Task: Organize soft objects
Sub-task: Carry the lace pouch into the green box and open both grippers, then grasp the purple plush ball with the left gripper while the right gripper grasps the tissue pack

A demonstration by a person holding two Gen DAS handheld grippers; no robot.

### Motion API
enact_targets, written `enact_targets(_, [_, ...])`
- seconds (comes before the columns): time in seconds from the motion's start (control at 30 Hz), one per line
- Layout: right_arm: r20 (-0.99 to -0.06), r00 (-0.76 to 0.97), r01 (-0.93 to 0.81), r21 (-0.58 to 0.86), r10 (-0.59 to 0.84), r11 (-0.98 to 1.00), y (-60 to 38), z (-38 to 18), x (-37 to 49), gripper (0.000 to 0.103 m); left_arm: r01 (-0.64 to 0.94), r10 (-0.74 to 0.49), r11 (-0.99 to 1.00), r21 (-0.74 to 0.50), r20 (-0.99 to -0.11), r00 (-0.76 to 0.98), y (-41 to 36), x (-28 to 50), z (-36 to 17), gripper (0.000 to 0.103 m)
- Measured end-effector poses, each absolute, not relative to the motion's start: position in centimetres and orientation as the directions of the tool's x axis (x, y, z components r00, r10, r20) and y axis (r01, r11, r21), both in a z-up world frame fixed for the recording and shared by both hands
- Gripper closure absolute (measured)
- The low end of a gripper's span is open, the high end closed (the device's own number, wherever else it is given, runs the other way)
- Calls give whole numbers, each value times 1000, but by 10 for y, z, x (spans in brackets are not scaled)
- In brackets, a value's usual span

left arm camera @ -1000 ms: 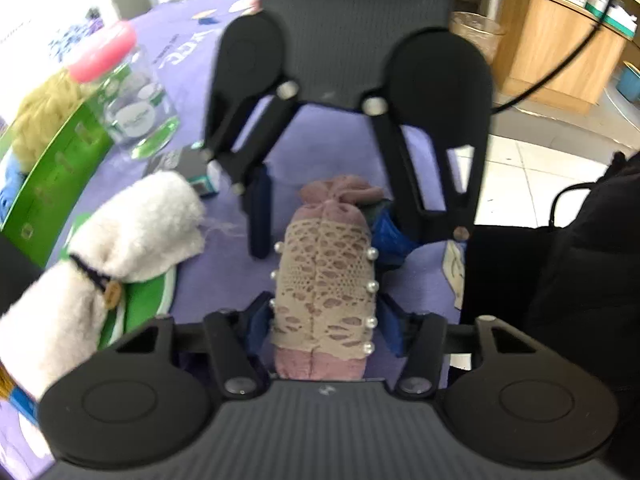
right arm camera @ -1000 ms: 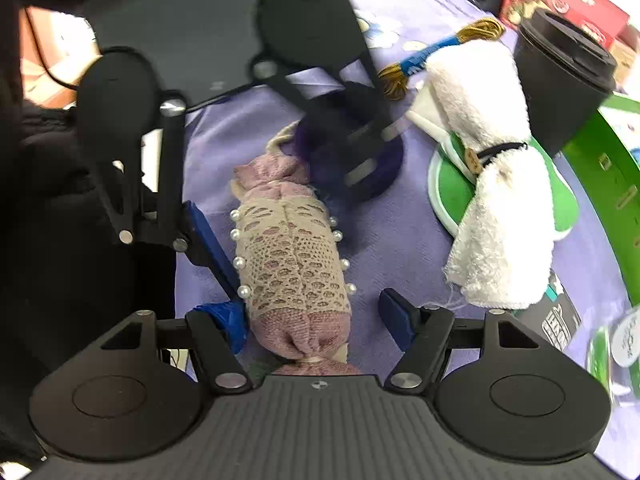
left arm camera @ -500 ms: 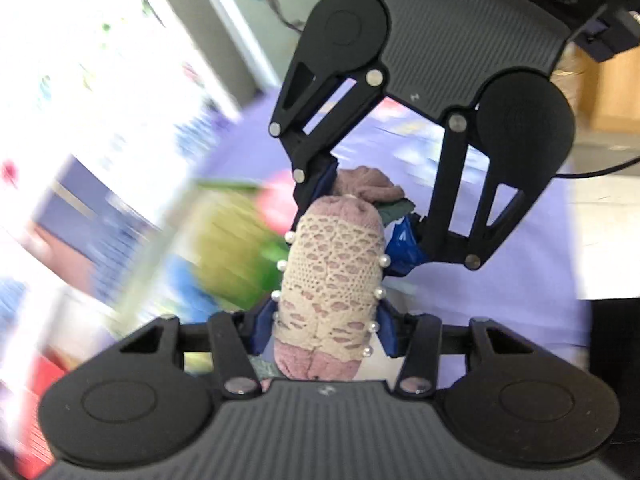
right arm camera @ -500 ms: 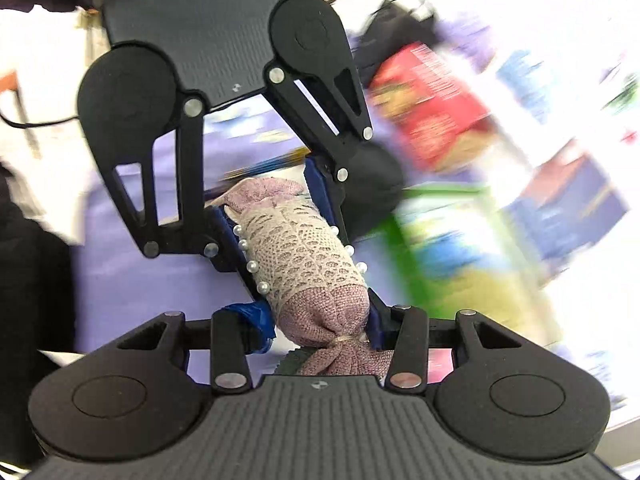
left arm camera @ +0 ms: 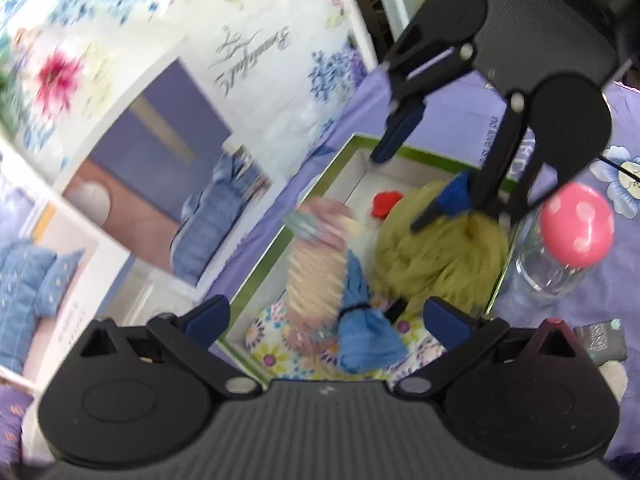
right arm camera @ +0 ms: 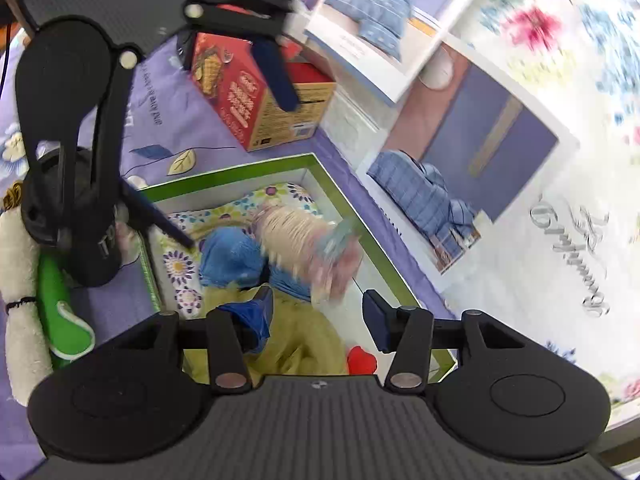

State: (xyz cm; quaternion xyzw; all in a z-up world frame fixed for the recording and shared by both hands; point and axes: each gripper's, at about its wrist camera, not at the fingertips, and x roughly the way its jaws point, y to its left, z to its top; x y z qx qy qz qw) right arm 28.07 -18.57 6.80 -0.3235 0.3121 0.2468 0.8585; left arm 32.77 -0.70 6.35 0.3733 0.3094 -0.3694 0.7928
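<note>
A pink roll wrapped in cream lace point(left arm camera: 316, 256) point(right arm camera: 304, 248) shows as a blur inside the green-rimmed box point(left arm camera: 256, 276) point(right arm camera: 360, 216), free of both grippers. It lies beside a blue soft bundle point(left arm camera: 360, 328) point(right arm camera: 232, 256), olive yarn point(left arm camera: 440, 256) point(right arm camera: 304, 340) and a floral cloth point(right arm camera: 192, 220). My left gripper point(left arm camera: 326, 316) point(right arm camera: 240, 172) hovers over the box, its jaws opening wide with nothing pressed between them. My right gripper point(right arm camera: 318, 316) point(left arm camera: 396, 192) faces it across the box, its jaws opening too, with no pad on the roll.
A small red item point(left arm camera: 386, 204) point(right arm camera: 362, 360) lies in the box. A glass bottle with a pink cap point(left arm camera: 576, 224) stands beside it. A red carton point(right arm camera: 256, 92), a black cup point(right arm camera: 80, 240), a white towel roll point(right arm camera: 20, 280) and a green pad point(right arm camera: 60, 312) sit on the purple cloth. A floral printed board borders the box.
Both grippers lifted the lace roll off the purple cloth and carried it over the green box. Both have let go, and the roll has dropped into the box.
</note>
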Motion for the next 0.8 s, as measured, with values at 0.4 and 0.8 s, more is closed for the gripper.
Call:
enact_targets(0.4, [-635, 737, -564, -390, 232, 728, -188, 89, 194, 67, 777, -454, 570, 268, -685, 570, 40, 251, 94, 0])
enact_targets(0.8, [-616, 741, -472, -195, 267, 860, -176, 22, 47, 65, 667, -377, 725, 173, -710, 594, 106, 115, 51, 0])
